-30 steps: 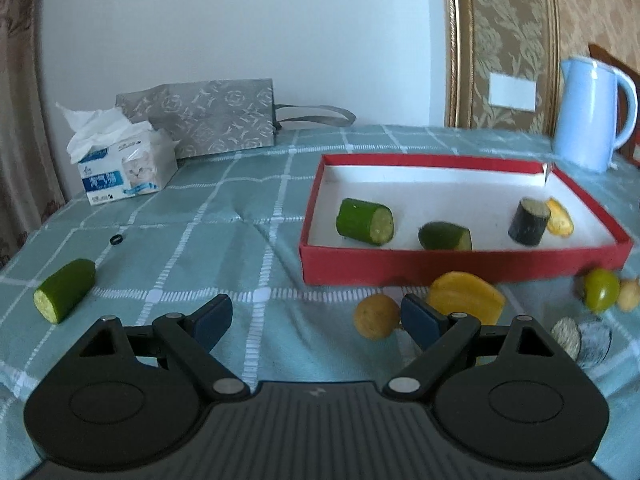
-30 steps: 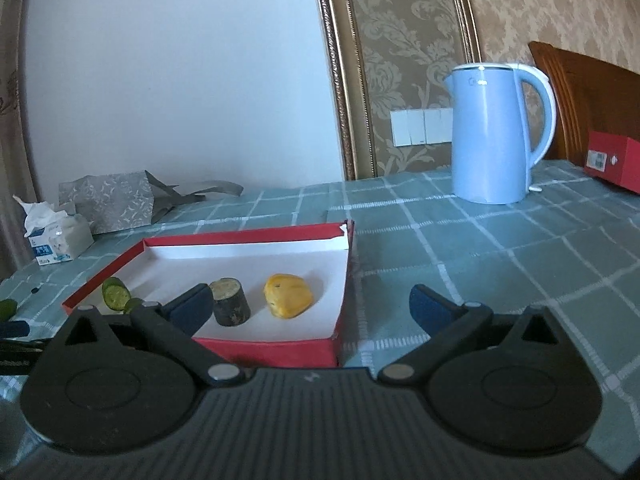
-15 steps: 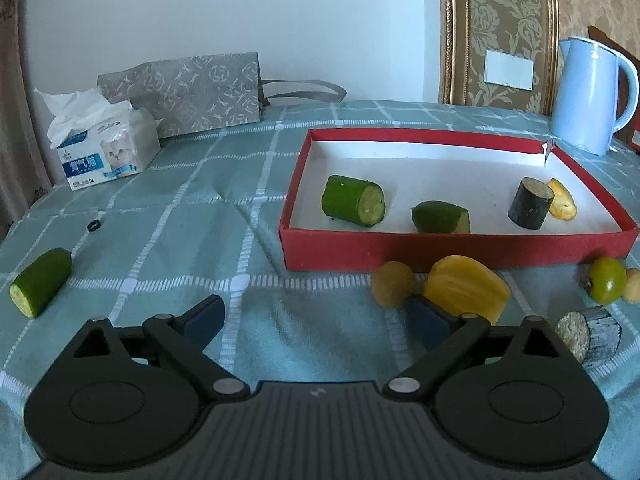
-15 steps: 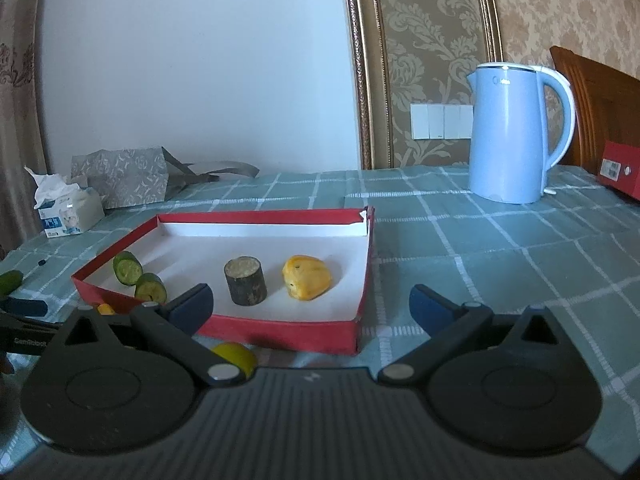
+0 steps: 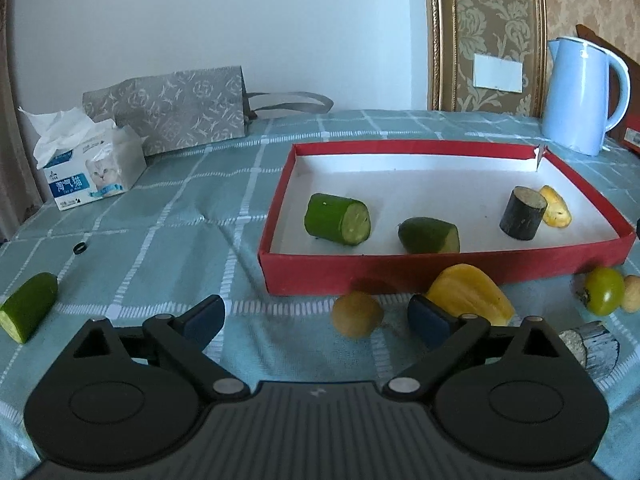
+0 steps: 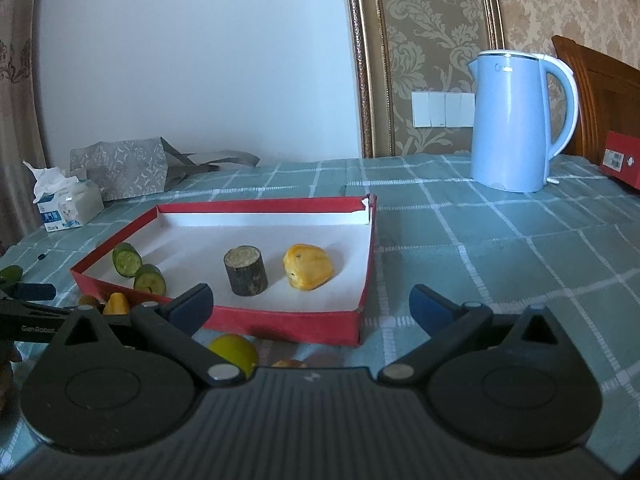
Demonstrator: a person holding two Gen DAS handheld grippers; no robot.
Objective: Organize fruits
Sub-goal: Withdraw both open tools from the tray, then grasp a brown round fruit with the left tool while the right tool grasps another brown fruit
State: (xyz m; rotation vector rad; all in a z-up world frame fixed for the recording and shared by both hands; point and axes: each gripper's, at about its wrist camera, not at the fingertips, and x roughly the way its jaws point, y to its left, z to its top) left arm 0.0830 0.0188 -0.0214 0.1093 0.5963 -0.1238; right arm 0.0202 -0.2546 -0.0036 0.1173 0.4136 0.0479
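Note:
A red box (image 5: 460, 272) with a white floor holds two green cucumber pieces (image 5: 338, 219), a dark cylinder (image 5: 522, 212) and a yellow piece (image 5: 556, 206). In front of it on the cloth lie a small round yellow-brown fruit (image 5: 356, 314), a big yellow piece (image 5: 468, 294), a green tomato (image 5: 604, 290) and a grey stub (image 5: 592, 348). A cucumber piece (image 5: 26, 306) lies far left. My left gripper (image 5: 316, 320) is open, the round fruit between its fingers. My right gripper (image 6: 310, 306) is open above the box's (image 6: 280, 318) near right corner.
A blue kettle (image 6: 516, 124) stands at the back right. A tissue box (image 5: 92, 168) and a grey paper bag (image 5: 172, 114) are at the back left. A small black ring (image 5: 80, 247) lies on the cloth. A red carton (image 6: 622, 160) is at far right.
My left gripper has swung right and closer to the box front, so the round fruit now lies between its fingers. My right gripper has risen and pulled back, showing more of the box.

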